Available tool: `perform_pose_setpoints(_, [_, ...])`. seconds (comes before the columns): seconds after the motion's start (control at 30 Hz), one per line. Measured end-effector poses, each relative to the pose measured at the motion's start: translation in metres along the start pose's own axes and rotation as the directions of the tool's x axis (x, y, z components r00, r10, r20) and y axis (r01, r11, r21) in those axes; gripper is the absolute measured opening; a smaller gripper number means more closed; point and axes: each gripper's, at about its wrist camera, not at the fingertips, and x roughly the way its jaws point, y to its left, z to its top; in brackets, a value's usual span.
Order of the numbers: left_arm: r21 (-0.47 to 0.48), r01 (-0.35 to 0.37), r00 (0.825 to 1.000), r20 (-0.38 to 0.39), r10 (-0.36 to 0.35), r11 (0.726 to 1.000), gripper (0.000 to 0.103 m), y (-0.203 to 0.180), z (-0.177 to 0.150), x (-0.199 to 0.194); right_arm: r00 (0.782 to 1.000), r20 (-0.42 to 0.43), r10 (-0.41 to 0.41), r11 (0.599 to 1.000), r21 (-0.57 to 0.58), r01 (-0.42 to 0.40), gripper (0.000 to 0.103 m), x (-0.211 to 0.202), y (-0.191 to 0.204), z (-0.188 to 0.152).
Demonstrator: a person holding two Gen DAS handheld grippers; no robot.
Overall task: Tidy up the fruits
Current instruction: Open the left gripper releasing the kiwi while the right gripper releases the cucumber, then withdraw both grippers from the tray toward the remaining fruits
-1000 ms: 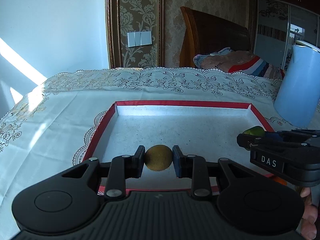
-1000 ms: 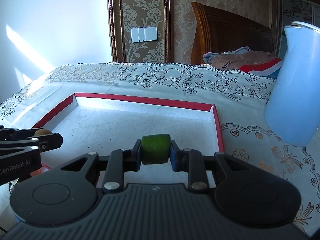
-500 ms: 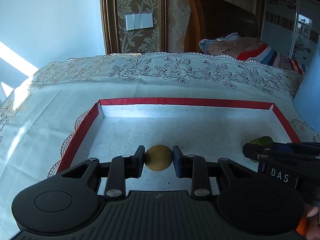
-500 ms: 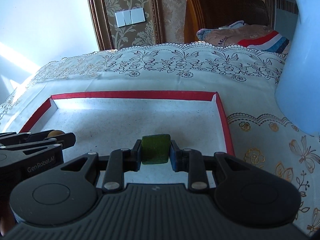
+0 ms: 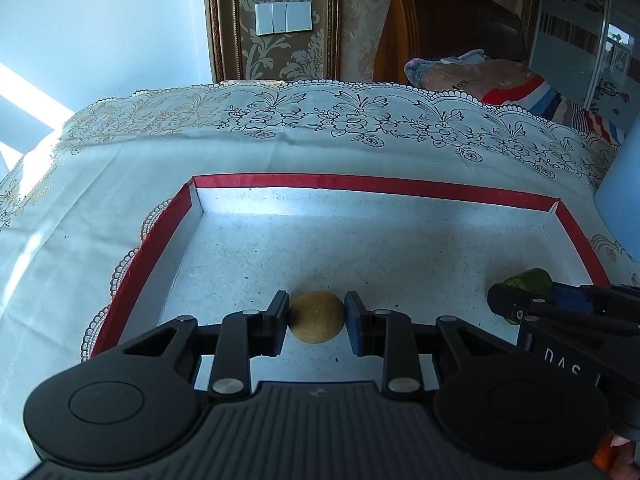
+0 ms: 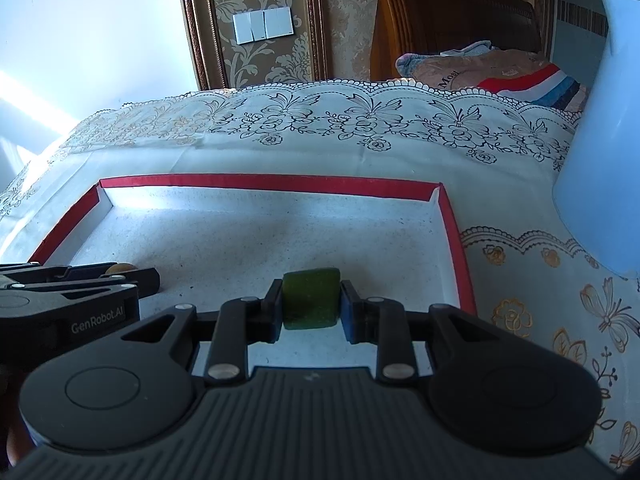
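— Left side? 
— My left gripper (image 5: 316,317) is clamped on the round brown fruit (image 5: 316,316), low over the red-rimmed tray (image 5: 360,185) near its front-left.

— Right? 
— My right gripper (image 6: 311,305) is clamped on the green fruit (image 6: 311,298), its long axis spanning the pads, directly over the tray's front-right floor.

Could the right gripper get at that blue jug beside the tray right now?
Probably not yet. The right gripper is shut on a green fruit over the tray, so it has no free jaws. The path to the blue jug looks open otherwise.
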Motion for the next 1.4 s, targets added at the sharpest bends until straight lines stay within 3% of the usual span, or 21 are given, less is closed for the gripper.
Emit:
perform_pose_setpoints(0.27, [-0.025, 0.019, 1.000, -0.006, -0.019, 1.000, 0.034, 0.006, 0.002, 0.001, 1.000, 0.002, -0.001, 1.000, 0.012, 0.001, 0.028, -0.001, -0.001, -0.001])
perform_pose_setpoints(0.4, [-0.050, 0.035, 0.999, 0.022, -0.034, 0.998, 0.063, 0.010, 0.001, -0.003, 1.000, 0.010, -0.008, 1.000, 0.023, 0.008, 0.040, -0.002, -0.003, -0.001])
perform_pose_setpoints(0.47, [-0.043, 0.023, 0.998, 0.059, -0.020, 0.999, 0.068, 0.010, 0.000, -0.008, 1.000, 0.008, -0.009, 1.000, 0.027, 0.009, 0.041, -0.002, -0.004, -0.001])
perform_pose_setpoints(0.57, [-0.018, 0.001, 0.997, 0.074, 0.001, 1.000, 0.069, 0.005, 0.000, -0.011, 1.000, 0.012, -0.013, 0.999, 0.031, 0.013, 0.044, -0.002, -0.005, 0.000])
perform_pose_setpoints(0.7, [0.007, -0.004, 0.995, 0.098, 0.004, 1.000, 0.069, 0.003, -0.002, -0.015, 0.999, 0.032, -0.029, 0.999, 0.045, 0.027, 0.064, -0.006, -0.008, -0.001])
perform_pose_setpoints(0.83, [0.024, -0.026, 0.989, 0.144, 0.022, 0.999, 0.082, 0.001, -0.005, -0.023, 0.999, 0.034, -0.038, 0.997, 0.061, 0.036, 0.074, -0.008, -0.012, 0.000])
perform_pose_setpoints(0.97, [0.031, -0.026, 0.984, 0.178, 0.020, 0.999, 0.083, 0.002, -0.009, -0.031, 0.998, 0.044, -0.041, 0.996, 0.077, 0.038, 0.086, -0.012, -0.016, -0.001])
perform_pose_setpoints(1.27, [-0.033, -0.037, 0.965, 0.258, 0.045, 0.999, 0.083, 0.020, -0.026, -0.054, 0.990, 0.138, 0.011, 0.991, 0.133, -0.030, 0.094, -0.044, -0.032, -0.012])
perform_pose_setpoints(1.4, [-0.042, -0.014, 0.954, 0.297, 0.026, 0.999, 0.083, 0.026, -0.040, -0.070, 0.984, 0.177, -0.002, 0.990, 0.139, -0.023, 0.098, -0.059, -0.036, -0.020])
